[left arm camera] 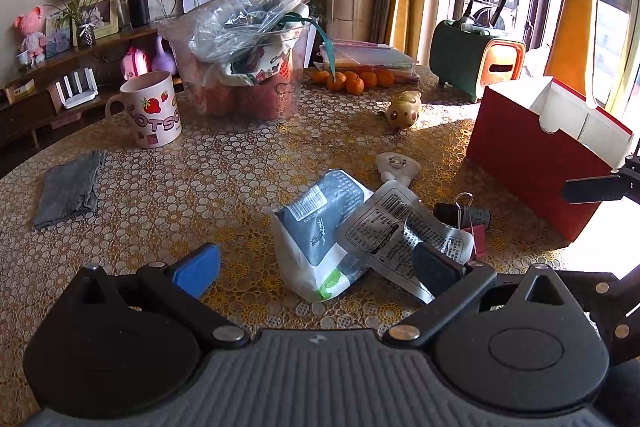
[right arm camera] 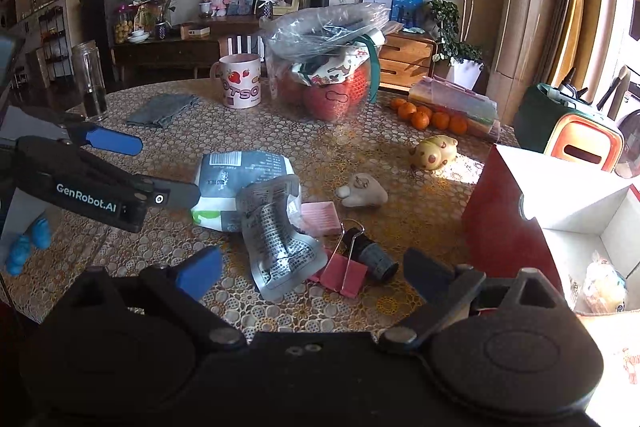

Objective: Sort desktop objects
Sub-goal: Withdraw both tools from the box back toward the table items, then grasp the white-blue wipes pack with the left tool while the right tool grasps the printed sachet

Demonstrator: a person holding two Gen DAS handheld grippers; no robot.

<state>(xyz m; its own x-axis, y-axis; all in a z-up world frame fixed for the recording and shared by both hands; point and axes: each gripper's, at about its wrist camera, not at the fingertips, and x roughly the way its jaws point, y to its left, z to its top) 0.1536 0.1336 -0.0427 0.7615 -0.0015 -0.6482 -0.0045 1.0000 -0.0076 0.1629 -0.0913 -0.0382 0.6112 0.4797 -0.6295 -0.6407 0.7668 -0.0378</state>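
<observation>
- Left gripper (left arm camera: 316, 267) hangs over the near edge of the counter (left arm camera: 160, 195), jaws spread wide and empty; the white-and-grey wipes pack (left arm camera: 320, 227) lies between and just beyond them, so the wide set reads as preparation for that bulky pack.
- Right gripper (right arm camera: 312, 273) likewise has jaws wide with nothing pinched; it faces the silver foil pouch (right arm camera: 280, 239), which lies crumpled and overlaps the wipes pack's edge.
- Just right of the pouch: a pink binder clip (right arm camera: 346, 273) touching a small dark cylinder (right arm camera: 374, 255); a pink pad (right arm camera: 320, 217) is partly tucked under the pouch.
- The loose items are clustered mid-counter, near the open red box (right arm camera: 504, 211), white inside and already holding something; likely the sorting bin, set within easy reach.
- Beyond the cluster lie a pale figurine (right arm camera: 364, 191) and a yellow spotted toy (right arm camera: 434, 153), apart from each other.
- Mug (left arm camera: 154, 109), grey cloth (left arm camera: 68, 189), bag-covered clear tub (left arm camera: 244, 67) and tangerines (left arm camera: 352, 81) sit at the far side, out of the work zone.
- Judgement: sorting barely begun; overlapping pouch and pack may drag together.
</observation>
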